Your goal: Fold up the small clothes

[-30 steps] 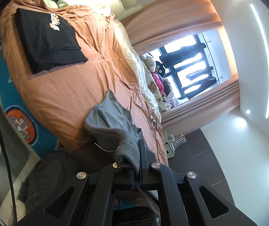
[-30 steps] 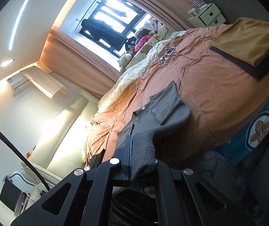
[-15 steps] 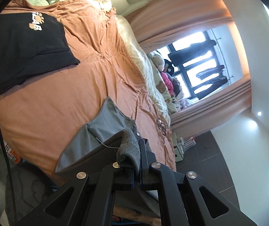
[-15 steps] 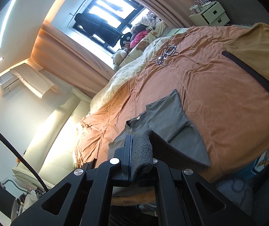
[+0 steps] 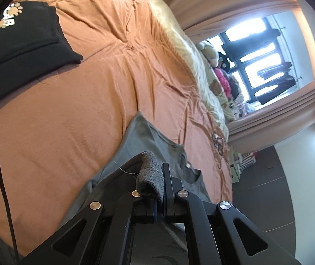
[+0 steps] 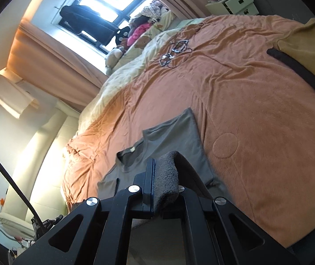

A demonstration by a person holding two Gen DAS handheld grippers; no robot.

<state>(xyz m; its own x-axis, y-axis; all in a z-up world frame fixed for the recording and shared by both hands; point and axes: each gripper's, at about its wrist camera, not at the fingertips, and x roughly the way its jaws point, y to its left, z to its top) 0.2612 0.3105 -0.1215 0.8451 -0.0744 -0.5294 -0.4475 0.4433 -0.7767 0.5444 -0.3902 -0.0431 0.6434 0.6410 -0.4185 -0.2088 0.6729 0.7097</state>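
I held the grey T-shirt [image 5: 157,141] by its near hem, the left gripper [image 5: 159,190] and right gripper [image 6: 157,190] each clamped on a bunched corner. The shirt ran straight away from both grippers, collar farthest, its far half resting on the orange bedspread [image 5: 80,110]. A folded black garment [image 5: 20,44] lay well apart; curtained window [image 6: 104,15] beyond

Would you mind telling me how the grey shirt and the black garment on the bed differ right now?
The grey shirt is plain; the black garment carries a pale paw-print logo. The grey shirt is pinched by the left gripper and the right gripper, partly lifted; the black garment lies untouched. The grey shirt sits near the bed's edge, the black garment farther off. Both rest on the orange bedspread.
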